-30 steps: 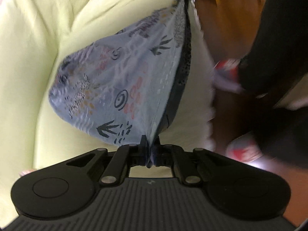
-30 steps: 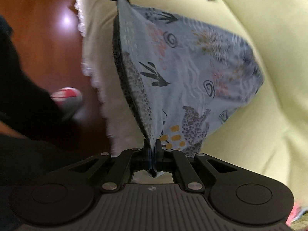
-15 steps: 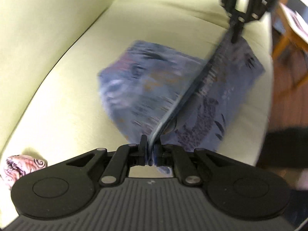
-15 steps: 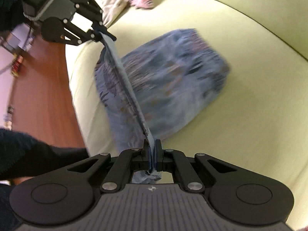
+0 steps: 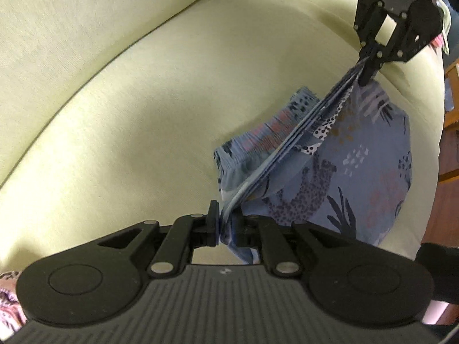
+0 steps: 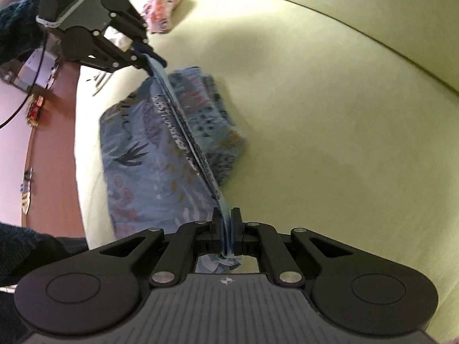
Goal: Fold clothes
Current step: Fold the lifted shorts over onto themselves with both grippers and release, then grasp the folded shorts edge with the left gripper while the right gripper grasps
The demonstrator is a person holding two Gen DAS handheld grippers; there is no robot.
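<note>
pink garment (image 5: 7,301) cut off at edge

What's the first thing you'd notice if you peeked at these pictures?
A blue patterned cloth with leopards and leaves, pulled tight along one edge between two black tools, hangs down onto a big pale green sofa. The left tool pinches one end of that edge and the right tool the other, and both are starting to open with the cloth between their jaws. Farther along the sofa sits a small pink patterned bundle.
</note>
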